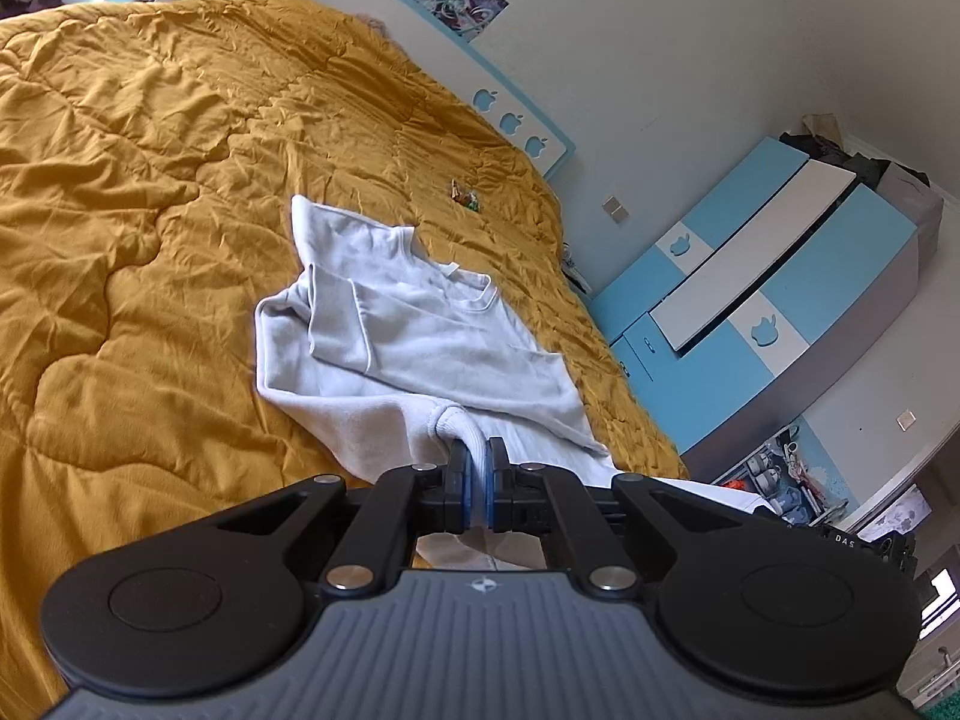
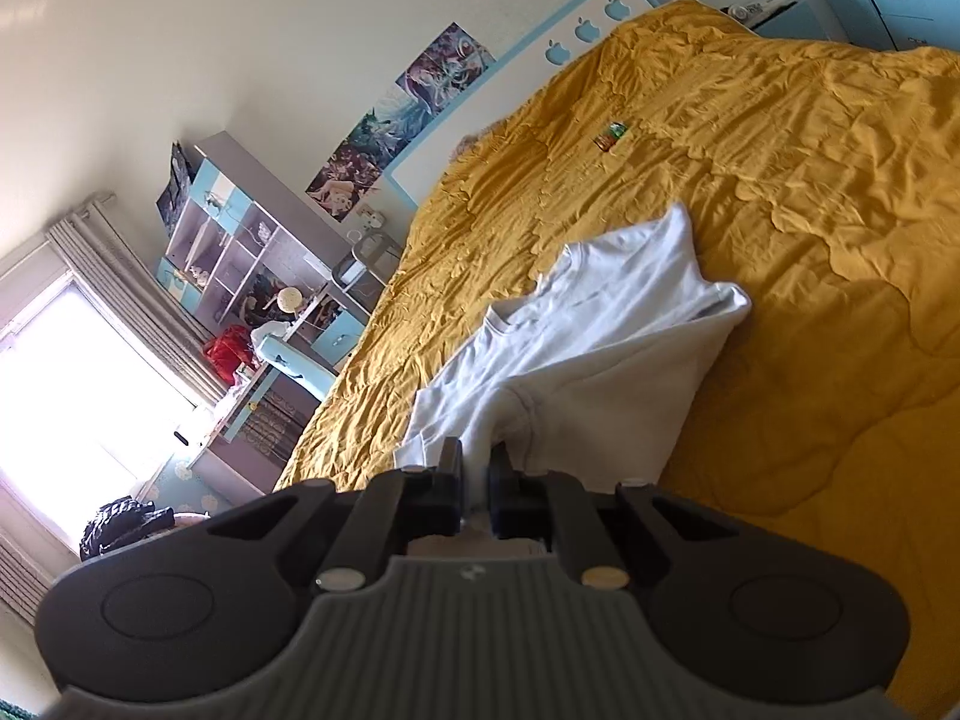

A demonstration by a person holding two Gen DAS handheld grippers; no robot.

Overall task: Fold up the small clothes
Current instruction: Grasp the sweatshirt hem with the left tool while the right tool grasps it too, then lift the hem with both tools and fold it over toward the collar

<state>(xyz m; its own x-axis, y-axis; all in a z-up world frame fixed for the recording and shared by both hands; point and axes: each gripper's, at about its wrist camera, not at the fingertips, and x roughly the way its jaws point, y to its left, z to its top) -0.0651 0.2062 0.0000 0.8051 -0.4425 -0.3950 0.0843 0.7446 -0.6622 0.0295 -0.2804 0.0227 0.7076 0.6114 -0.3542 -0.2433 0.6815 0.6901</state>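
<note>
A small white T-shirt (image 1: 420, 330) lies partly folded on the mustard-yellow bedspread (image 1: 150, 210), collar toward the headboard, one sleeve folded over its body. My left gripper (image 1: 478, 456) is shut on a bunched fold of the shirt's near hem, with white cloth squeezed between the blue pads. In the right wrist view the same white T-shirt (image 2: 600, 336) rises from the bedspread (image 2: 810, 240) toward my right gripper (image 2: 476, 462), which is shut on another part of the near edge. Both pinched parts are lifted off the bed.
A small colourful wrapper (image 1: 465, 197) lies on the bedspread beyond the shirt, also the wrapper (image 2: 610, 136). A blue-and-white headboard (image 1: 510, 114) backs the bed. A blue wardrobe (image 1: 780, 276) stands to one side, a shelf unit and desk (image 2: 252, 276) near the window.
</note>
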